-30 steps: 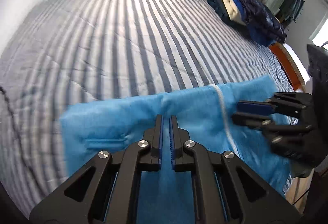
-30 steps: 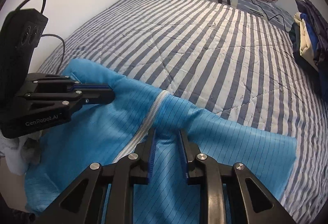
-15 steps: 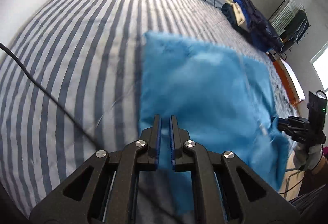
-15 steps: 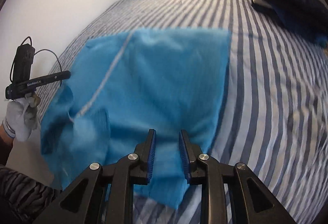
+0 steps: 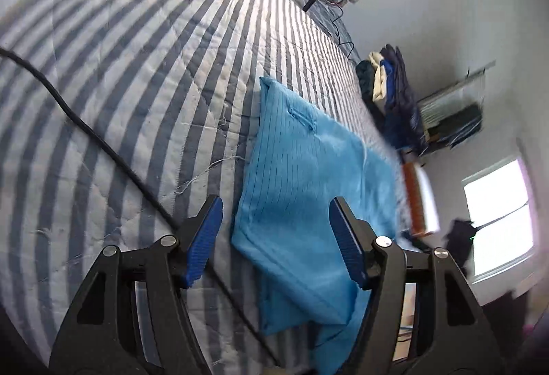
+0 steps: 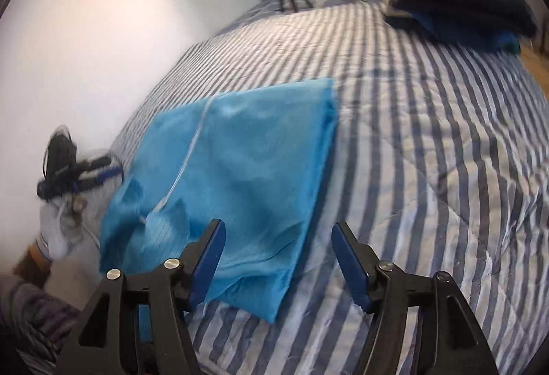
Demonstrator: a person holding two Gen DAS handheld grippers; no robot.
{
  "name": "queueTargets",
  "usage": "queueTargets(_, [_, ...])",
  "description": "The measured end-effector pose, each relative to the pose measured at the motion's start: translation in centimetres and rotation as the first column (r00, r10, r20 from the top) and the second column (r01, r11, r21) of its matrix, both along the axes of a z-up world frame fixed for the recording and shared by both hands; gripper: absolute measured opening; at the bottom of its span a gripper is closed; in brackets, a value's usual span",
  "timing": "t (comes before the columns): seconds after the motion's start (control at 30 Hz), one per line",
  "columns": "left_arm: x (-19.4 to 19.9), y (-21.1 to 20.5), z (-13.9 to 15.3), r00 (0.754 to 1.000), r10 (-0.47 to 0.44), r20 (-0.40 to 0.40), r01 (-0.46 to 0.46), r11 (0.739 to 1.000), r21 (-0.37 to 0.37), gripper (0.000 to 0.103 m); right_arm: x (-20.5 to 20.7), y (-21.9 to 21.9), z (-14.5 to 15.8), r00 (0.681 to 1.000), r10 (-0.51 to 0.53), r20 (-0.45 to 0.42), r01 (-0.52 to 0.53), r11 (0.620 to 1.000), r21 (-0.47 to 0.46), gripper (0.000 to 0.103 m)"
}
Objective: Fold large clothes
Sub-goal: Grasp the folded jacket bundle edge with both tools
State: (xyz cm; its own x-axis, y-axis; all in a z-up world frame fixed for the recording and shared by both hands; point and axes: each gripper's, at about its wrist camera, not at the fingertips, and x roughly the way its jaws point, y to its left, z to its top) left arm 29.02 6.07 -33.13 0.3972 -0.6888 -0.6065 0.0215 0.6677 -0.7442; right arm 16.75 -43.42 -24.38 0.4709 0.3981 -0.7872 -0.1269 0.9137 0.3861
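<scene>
Right wrist view: both the left gripper [image 5: 274,237] and the right gripper [image 6: 276,258] are opening, empty; the blue zip garment [image 6: 240,175] overhanging the striped quilt [image 6: 429,134] could slide off.

Left gripper [image 5: 274,230] jaws opening, empty, right gripper [image 6: 276,254] jaws opening, empty

Left gripper [image 5: 274,224] and right gripper [image 6: 276,248] were both pinched on the blue garment [image 6: 240,169] 1 s ago; both now have jaws opening with nothing pressed between the pads. Garment was held up and spread; it now lies folded flat on the striped quilt [image 6: 429,151]. The 2 grippers, near each other before, are now well apart.
</scene>
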Motion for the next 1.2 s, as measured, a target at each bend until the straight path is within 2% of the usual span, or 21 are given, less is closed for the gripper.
queueTargets(0.07, [0.8,0.3,-0.9,0.999,-0.009,-0.048,0.007,0.998,-0.056,0.065,0.6,-1.2,-0.9,0.999,-0.025,-0.020,0.026,0.998,0.051,0.067])
queueTargets(0.2, [2.1,0.0,-2.1,0.995,-0.034,-0.089,0.028,0.998,-0.064,0.065,0.9,-2.0,-2.5,0.997,-0.027,-0.073,0.034,0.995,0.092,0.067])
queueTargets(0.33, [3.7,0.0,-2.9,0.993,-0.035,-0.117,0.021,0.993,-0.117,0.065,1.7,-2.5,-4.0,0.993,-0.009,-0.116,0.028,0.986,0.164,0.063])
queueTargets(0.43, [4.4,0.0,-3.1,0.991,-0.058,-0.124,0.043,0.992,-0.115,0.057,2.3,-2.5,-4.7,0.993,0.007,-0.118,0.021,0.972,0.233,0.062])
queueTargets(0.53, [5.2,-0.8,-3.0,0.988,-0.090,-0.126,0.079,0.993,-0.093,0.047,3.4,-2.6,-5.2,0.993,0.007,-0.121,0.030,0.953,0.302,0.055])
queueTargets(0.57, [5.4,-1.1,-3.0,0.987,-0.099,-0.126,0.088,0.992,-0.090,0.046,3.6,-2.8,-5.4,0.993,0.008,-0.121,0.033,0.942,0.334,0.052])
queueTargets(0.6, [5.6,-1.4,-2.9,0.986,-0.109,-0.126,0.098,0.991,-0.090,0.046,4.1,-2.8,-5.7,0.992,0.018,-0.127,0.031,0.929,0.370,0.044])
queueTargets(0.67, [6.1,-2.4,-2.8,0.983,-0.134,-0.125,0.124,0.989,-0.085,0.046,4.1,-2.5,-6.3,0.989,0.038,-0.146,0.026,0.910,0.413,0.040])
queueTargets(0.83, [6.8,-3.9,-2.7,0.982,-0.150,-0.117,0.142,0.987,-0.079,0.046,5.7,-0.5,-7.1,0.988,0.076,-0.133,-0.007,0.890,0.455,0.040])
queueTargets(0.93, [6.7,-4.4,-2.6,0.983,-0.147,-0.111,0.139,0.988,-0.073,0.046,4.7,0.2,-6.7,0.988,0.083,-0.130,-0.014,0.886,0.463,0.039])
queueTargets(1.0, [6.6,-4.8,-2.6,0.982,-0.148,-0.121,0.140,0.988,-0.071,0.039,4.3,0.4,-6.5,0.988,0.077,-0.135,-0.008,0.894,0.447,0.034])
queueTargets(1.03, [6.5,-5.0,-2.4,0.981,-0.151,-0.126,0.144,0.988,-0.057,0.031,4.2,0.6,-6.5,0.988,0.071,-0.140,-0.002,0.896,0.444,0.032])
queueTargets(1.2, [5.9,-6.3,-1.0,0.985,-0.148,-0.093,0.151,0.988,0.034,0.016,3.6,2.1,-4.7,0.990,0.055,-0.129,-0.001,0.922,0.387,0.014])
